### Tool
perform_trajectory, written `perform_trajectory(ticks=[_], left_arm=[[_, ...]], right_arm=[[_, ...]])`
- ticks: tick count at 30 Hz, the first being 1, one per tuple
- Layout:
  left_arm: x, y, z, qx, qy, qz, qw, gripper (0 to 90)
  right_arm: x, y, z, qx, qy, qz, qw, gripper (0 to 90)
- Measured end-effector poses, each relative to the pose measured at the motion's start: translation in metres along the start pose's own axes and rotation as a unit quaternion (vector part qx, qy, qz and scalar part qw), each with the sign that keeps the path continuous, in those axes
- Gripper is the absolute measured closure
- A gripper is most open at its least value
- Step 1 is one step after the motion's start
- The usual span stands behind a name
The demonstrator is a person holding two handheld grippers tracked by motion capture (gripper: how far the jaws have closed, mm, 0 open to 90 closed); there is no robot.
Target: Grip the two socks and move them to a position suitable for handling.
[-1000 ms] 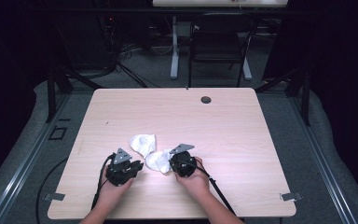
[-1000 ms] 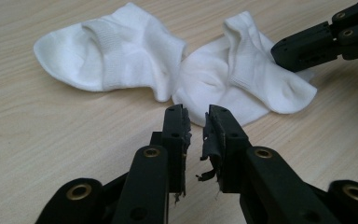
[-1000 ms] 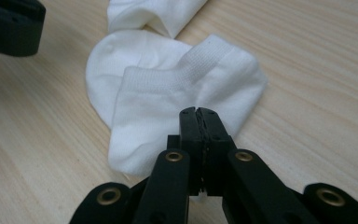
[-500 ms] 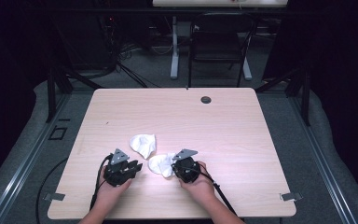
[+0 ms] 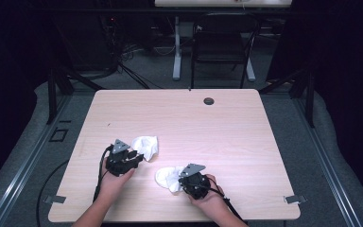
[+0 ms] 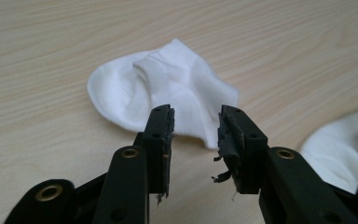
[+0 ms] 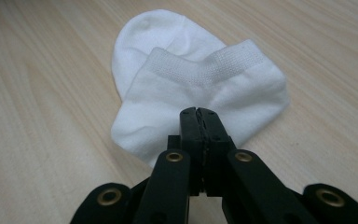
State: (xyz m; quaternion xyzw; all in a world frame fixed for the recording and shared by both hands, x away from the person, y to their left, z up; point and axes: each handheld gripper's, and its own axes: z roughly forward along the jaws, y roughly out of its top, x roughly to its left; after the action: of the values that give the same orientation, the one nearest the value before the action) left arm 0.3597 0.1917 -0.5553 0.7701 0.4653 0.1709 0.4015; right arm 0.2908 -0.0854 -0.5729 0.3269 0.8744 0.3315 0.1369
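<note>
White cotton ankle socks: left one (image 6: 161, 91) dropped flat, left gripper (image 6: 196, 135) jaws just been opening, empty; right gripper (image 7: 199, 122) clenched on second sock (image 7: 205, 88), dragging it across the table (image 5: 246, 137).

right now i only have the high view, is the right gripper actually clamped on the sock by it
Observer: Yes. In the right gripper view the right gripper has its jaws pressed together on the near edge of the folded sock.
Operator: and the left one, gripping anything
Observer: No. In the left gripper view the left gripper has been opening; nothing sits between its jaws, and the other sock lies flat just past the tips.
Operator: pads ok
Observer: The pad on one left jaw is torn and frayed, with shreds hanging off.
</note>
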Motion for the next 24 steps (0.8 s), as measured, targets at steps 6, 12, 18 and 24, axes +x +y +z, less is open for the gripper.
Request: perform_trajectory(ticks=[6,12,18,24], left_arm=[[0.008,0.01,0.019,0.011,0.029,0.0,0.9995,72.7],[0.01,0.014,0.036,0.038,0.042,0.002,0.9984,75.8],[0.006,0.012,0.046,0.053,0.04,0.008,0.9978,81.8],[-0.003,0.01,0.047,0.052,0.034,0.016,0.998,85.1]], right_arm=[[0.004,-0.007,-0.009,0.013,0.005,-0.005,0.9999,90.0],[0.003,-0.015,-0.017,0.017,0.006,0.0,0.9998,90.0],[-0.002,-0.02,-0.026,0.006,0.011,0.023,0.9997,83.6],[-0.009,-0.019,-0.023,-0.028,-0.013,0.05,0.9983,78.0]])
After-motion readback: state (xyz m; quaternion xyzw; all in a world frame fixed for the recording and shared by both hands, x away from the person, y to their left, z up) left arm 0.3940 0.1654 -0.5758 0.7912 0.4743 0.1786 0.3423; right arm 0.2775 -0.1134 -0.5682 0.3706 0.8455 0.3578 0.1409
